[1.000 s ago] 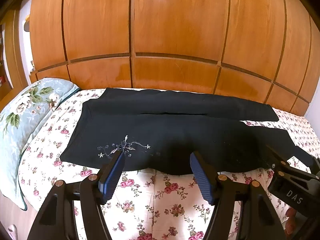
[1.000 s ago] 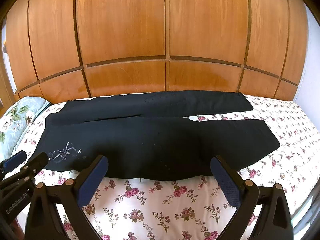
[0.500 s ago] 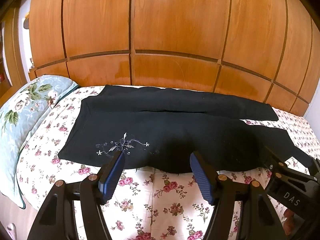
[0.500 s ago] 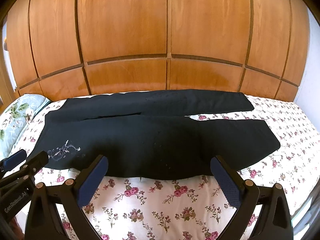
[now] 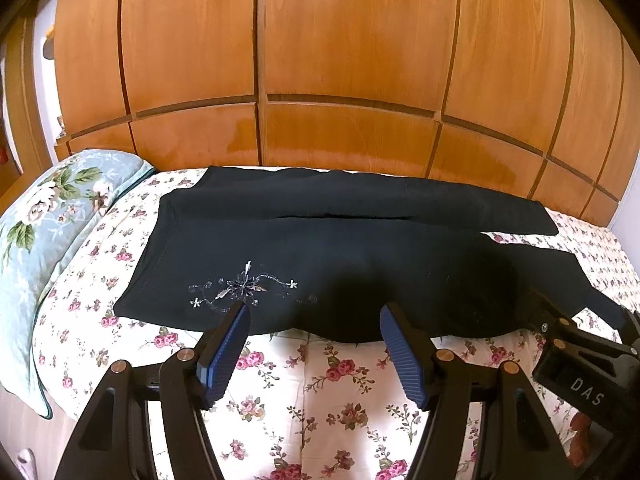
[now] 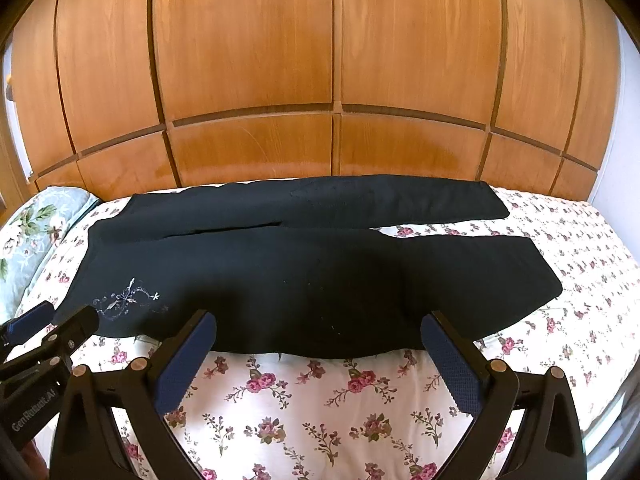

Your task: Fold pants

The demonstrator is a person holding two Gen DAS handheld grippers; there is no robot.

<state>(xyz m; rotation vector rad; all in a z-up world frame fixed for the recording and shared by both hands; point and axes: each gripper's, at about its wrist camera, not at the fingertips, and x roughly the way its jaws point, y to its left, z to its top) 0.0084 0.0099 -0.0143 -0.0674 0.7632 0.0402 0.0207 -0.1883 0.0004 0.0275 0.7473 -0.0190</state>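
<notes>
Across the bed (image 5: 328, 396), in front of your 2 grippers, the pants (image 5: 360, 256) lie flat and unfolded on the floral sheet. Their waist end points toward the pillow (image 5: 44, 224), which sits at the bed's left end as you look along the fingers. The 2 legs run away from the pillow; the far leg lies along the wardrobe (image 5: 340, 60) side, and the near leg spreads slightly apart from it at the hem, leaving a wedge of sheet between them. A pale embroidered motif (image 5: 240, 290) marks the near hip, close to the pants' front edge.

Your left gripper (image 5: 314, 346) hangs over the sheet just short of the pants' near edge, its jaws spread apart and holding nothing. The left blue pad (image 5: 224, 360) sits just below the motif. Your right gripper (image 6: 320, 360) hangs further from the pillow, facing the middle of the near leg; its jaws are released wide and empty too, with both pads over bare sheet at the pants' front edge. Each gripper shows at the margin of the other's view: the right one at the side away from the pillow in the left view, the left one on the pillow side in the right view. Neither touches the cloth.
</notes>
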